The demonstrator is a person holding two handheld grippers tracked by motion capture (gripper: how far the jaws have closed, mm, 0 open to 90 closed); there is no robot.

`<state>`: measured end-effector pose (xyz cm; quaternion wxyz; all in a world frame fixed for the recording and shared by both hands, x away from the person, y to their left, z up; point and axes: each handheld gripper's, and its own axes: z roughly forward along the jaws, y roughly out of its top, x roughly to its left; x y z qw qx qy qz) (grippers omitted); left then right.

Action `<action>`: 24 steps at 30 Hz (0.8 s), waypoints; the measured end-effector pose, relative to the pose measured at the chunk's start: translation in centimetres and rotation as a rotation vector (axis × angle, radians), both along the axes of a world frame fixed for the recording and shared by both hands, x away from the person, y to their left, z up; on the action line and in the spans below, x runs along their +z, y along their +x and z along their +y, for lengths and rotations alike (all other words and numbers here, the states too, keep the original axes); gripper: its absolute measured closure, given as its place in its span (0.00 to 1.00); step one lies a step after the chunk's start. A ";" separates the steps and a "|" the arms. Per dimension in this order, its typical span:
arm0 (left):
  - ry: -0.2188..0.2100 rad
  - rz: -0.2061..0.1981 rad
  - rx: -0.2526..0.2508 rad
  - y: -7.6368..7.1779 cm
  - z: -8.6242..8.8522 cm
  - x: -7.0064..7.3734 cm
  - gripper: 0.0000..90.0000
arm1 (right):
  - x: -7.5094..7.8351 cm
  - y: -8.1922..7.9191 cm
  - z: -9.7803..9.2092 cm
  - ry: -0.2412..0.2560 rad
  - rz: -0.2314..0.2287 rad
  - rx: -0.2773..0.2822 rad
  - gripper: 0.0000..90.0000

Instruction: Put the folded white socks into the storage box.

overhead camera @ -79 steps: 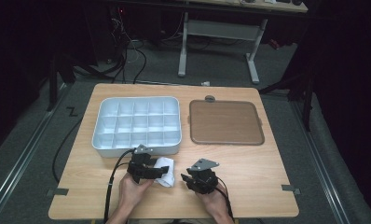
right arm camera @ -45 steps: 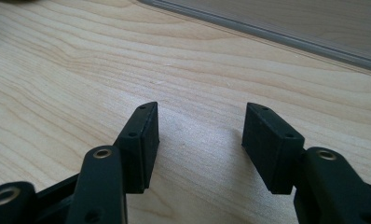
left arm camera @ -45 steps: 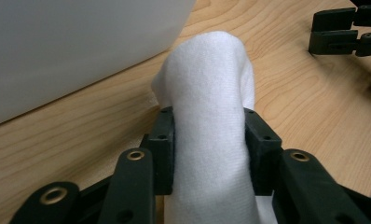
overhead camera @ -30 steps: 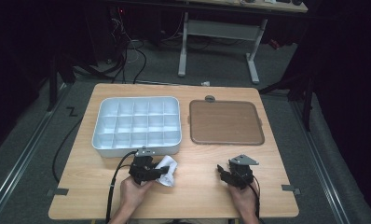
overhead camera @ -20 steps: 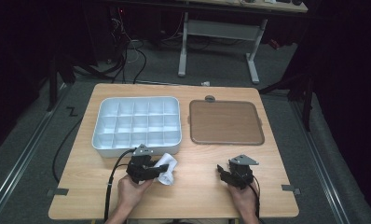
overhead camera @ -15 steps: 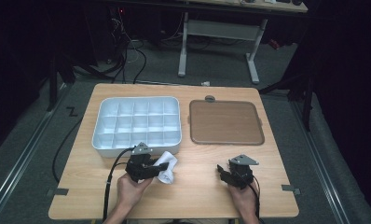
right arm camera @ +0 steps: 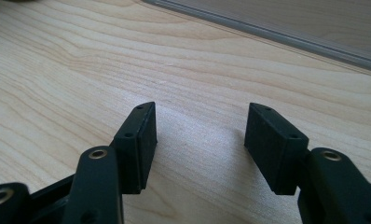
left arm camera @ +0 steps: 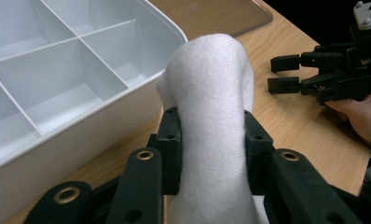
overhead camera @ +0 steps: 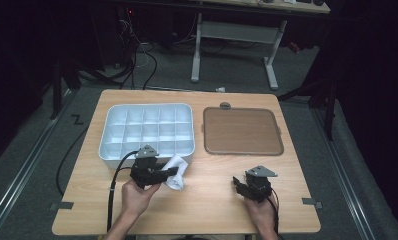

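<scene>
Left gripper view: sock point(left arm camera: 211, 116) between jaws

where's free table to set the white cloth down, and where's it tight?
Bare wood between the left claw and right claw, in front of the brown tray. Also the front-left corner, beside the person's left hand. Tight at the white divided bin, where the cloth is held against its near wall.

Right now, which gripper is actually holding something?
The left gripper: its jaws are clamped on the white cloth, just beside the compartment tray. The right gripper is open over bare table, nothing between its jaws.
</scene>
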<state>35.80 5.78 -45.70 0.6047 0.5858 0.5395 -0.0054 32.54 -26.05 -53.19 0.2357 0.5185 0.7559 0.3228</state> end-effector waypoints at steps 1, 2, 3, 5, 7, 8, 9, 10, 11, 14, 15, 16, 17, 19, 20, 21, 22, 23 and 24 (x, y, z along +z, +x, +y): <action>0.001 -0.005 -0.001 0.1 0.0 0.1 0.75 | 0.0 0.0 0.0 0.000 0.000 0.000 0.49; -0.002 -0.001 -0.003 0.2 0.0 0.2 0.75 | 0.0 0.0 0.0 0.000 0.000 0.000 0.49; -0.002 -0.001 -0.003 0.2 0.0 0.2 0.75 | 0.0 0.0 0.0 0.001 0.001 -0.001 0.49; 0.001 -0.005 0.000 0.4 0.0 0.5 0.75 | 0.0 0.0 0.0 0.000 0.000 0.000 0.49; 0.006 -0.010 0.000 0.6 0.0 0.7 0.75 | 0.0 0.0 0.0 0.000 0.000 0.000 0.49; 0.005 -0.012 0.003 0.6 0.0 0.8 0.75 | 0.0 0.0 0.0 0.001 0.001 -0.001 0.49; 0.003 -0.015 0.005 0.8 0.1 0.9 0.75 | 0.0 0.0 0.0 0.000 0.000 0.000 0.49; -0.002 -0.011 0.004 0.9 0.2 1.0 0.75 | 0.0 0.0 0.0 0.001 0.000 -0.001 0.49; -0.007 -0.007 0.007 1.0 0.2 1.0 0.75 | 0.0 0.0 0.0 0.000 0.000 0.000 0.49; 0.002 -0.006 0.014 1.4 0.4 1.0 0.75 | 0.0 0.0 0.0 0.000 0.000 0.000 0.49; 0.006 -0.008 0.016 1.6 0.5 1.1 0.75 | 0.0 0.0 0.0 0.000 0.000 0.000 0.49; 0.008 -0.012 0.019 1.8 0.6 1.2 0.75 | 0.0 0.0 0.0 0.000 0.000 0.000 0.49; 0.007 -0.013 0.023 2.0 0.6 1.3 0.75 | 0.0 0.0 0.0 0.001 0.001 -0.001 0.49; -0.003 -0.013 0.028 2.5 0.8 1.7 0.75 | 0.0 0.0 0.0 0.001 0.001 -0.001 0.49; -0.001 -0.010 0.026 2.6 0.9 1.8 0.75 | 0.0 0.0 0.0 0.001 0.001 -0.001 0.49; -0.002 -0.010 0.033 2.9 1.1 2.0 0.75 | 0.0 0.0 0.0 0.001 0.001 -0.001 0.49; 0.003 -0.012 0.036 3.1 1.2 2.1 0.75 | 0.0 0.0 0.0 0.001 0.001 -0.001 0.49; 0.000 -0.010 0.041 3.3 1.3 2.2 0.75 | 0.0 0.0 0.0 0.001 0.001 -0.001 0.49; -0.002 -0.011 0.044 3.5 1.5 2.3 0.75 | 0.0 0.0 0.0 0.001 0.001 -0.001 0.49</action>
